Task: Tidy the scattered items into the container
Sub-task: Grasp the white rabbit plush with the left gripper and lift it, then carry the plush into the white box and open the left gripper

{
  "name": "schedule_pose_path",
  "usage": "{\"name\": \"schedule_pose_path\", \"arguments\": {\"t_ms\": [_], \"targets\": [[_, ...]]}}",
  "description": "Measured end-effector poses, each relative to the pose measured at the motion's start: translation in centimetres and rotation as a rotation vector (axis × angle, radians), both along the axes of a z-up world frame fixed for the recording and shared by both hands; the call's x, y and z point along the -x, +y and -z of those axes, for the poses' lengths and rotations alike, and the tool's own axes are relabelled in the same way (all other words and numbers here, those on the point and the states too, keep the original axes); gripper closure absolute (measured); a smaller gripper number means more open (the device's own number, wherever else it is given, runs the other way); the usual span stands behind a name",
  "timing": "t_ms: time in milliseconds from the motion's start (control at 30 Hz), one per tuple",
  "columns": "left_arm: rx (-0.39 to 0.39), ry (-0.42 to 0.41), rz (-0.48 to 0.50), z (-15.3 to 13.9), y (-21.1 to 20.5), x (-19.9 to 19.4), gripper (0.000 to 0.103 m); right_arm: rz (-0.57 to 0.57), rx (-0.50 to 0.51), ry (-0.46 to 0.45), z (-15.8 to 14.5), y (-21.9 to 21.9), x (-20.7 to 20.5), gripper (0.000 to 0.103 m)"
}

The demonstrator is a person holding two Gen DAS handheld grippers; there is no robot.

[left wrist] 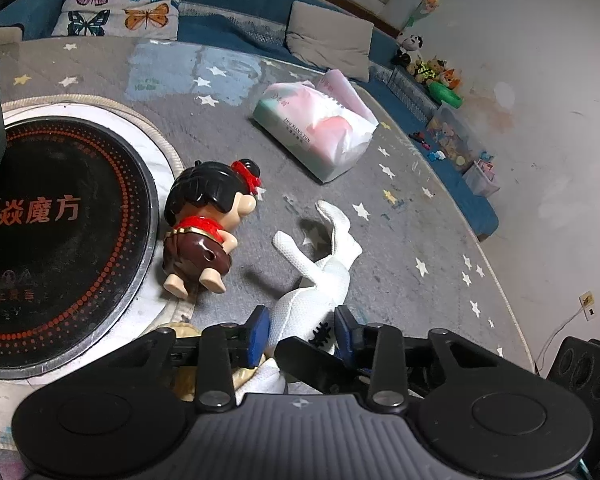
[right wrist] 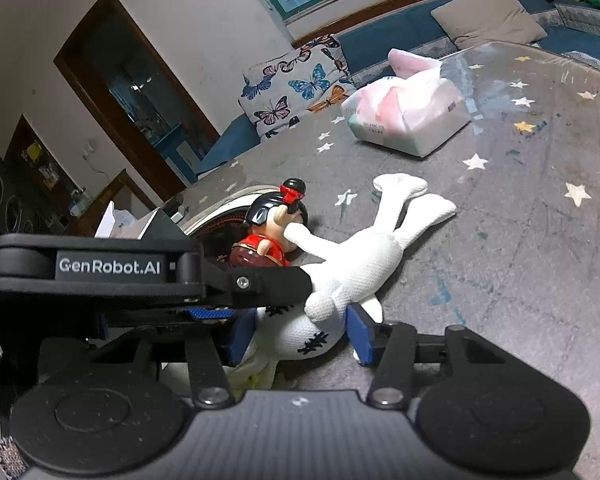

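A white plush rabbit (left wrist: 320, 280) lies on the grey star-patterned table cover (left wrist: 420, 240). My left gripper (left wrist: 302, 330) has its blue pads on either side of the rabbit's head end, touching it. My right gripper (right wrist: 300, 334) also has its pads around the rabbit's head (right wrist: 312, 328), and the left gripper's body (right wrist: 112, 268) crosses just in front of it. A plastic doll (left wrist: 208, 220) with black hair and red top lies beside the rabbit; it also shows in the right wrist view (right wrist: 272, 232). No container is clearly in view.
A round black induction hob (left wrist: 60, 240) is set into the table at left. A tissue pack (left wrist: 316, 124) lies farther back. A blue sofa with butterfly cushions (left wrist: 120, 0) and toys (left wrist: 432, 68) borders the table. A black speaker (left wrist: 588, 368) stands at right.
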State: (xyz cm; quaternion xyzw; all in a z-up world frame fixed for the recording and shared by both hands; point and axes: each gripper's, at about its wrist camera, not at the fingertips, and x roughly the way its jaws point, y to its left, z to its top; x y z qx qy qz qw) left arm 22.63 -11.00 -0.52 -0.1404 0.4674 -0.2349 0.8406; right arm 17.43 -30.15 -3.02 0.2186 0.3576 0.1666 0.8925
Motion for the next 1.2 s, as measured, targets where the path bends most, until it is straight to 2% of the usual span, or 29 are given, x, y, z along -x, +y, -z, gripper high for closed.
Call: {"name": "schedule_pose_path", "arguments": {"t_ms": [300,533,733,900,1200], "targets": [[0.031,-0.071,-0.033,-2.3,1.8,1.8,0.065,-0.026,0.03,-0.07,-2.3,1.5,0.9,0.054],[0.043,-0.183,-0.093,-5.6,5.1,4.4,0.065,-0.094,0.049,-0.159,-5.7,4.5,1.5,0.054],[0.052,-0.27,-0.198,-8.1,9.9,6.6,0.065,-0.2,0.071,-0.243,-8.4,9.2,1.7,0.054],[0.059,-0.311,-0.299,-9.2,14.8,8.2,0.065,-0.306,0.088,-0.292,-9.9,14.1,1.7,0.054],[0.069,-0.291,-0.467,-8.3,23.1,9.2,0.065,-0.482,0.134,-0.315,-10.2,23.2,0.9,0.054]]}}
